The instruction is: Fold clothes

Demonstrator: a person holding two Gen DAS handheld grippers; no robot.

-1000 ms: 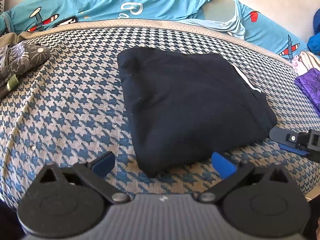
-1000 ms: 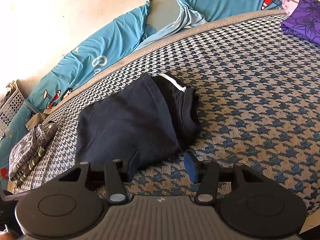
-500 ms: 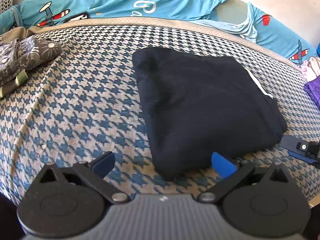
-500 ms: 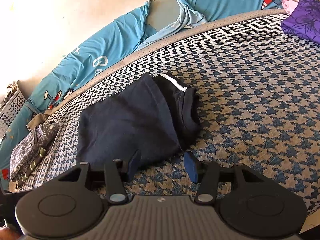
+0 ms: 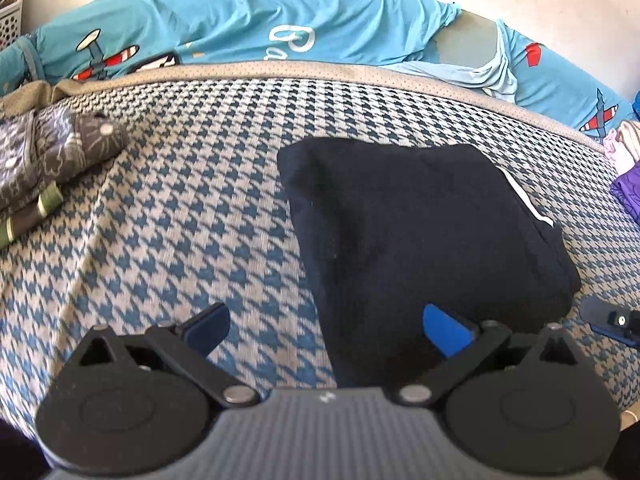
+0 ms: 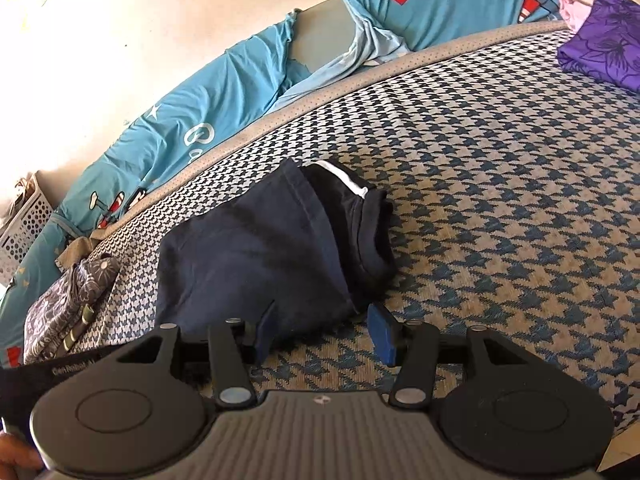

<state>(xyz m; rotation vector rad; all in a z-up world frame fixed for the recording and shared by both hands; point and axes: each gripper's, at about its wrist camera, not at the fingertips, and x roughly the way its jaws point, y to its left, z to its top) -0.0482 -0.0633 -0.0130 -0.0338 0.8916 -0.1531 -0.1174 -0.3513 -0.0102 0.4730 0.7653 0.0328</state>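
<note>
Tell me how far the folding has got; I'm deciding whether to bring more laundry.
Done: the navy garment lies folded on the houndstooth bed cover. In hand: nothing; the left tongs and the right tongs are both open and empty. Left: the grey floral garment looks unfolded.

Left claw open, blue pads spread wide, nothing between them but mattress and the near edge of a folded dark navy garment. Thin white stripe at the garment's right side. Grey floral clothing well apart, left. Purple cloth at right edge. Right claw tip just beside the garment's right corner.
</note>
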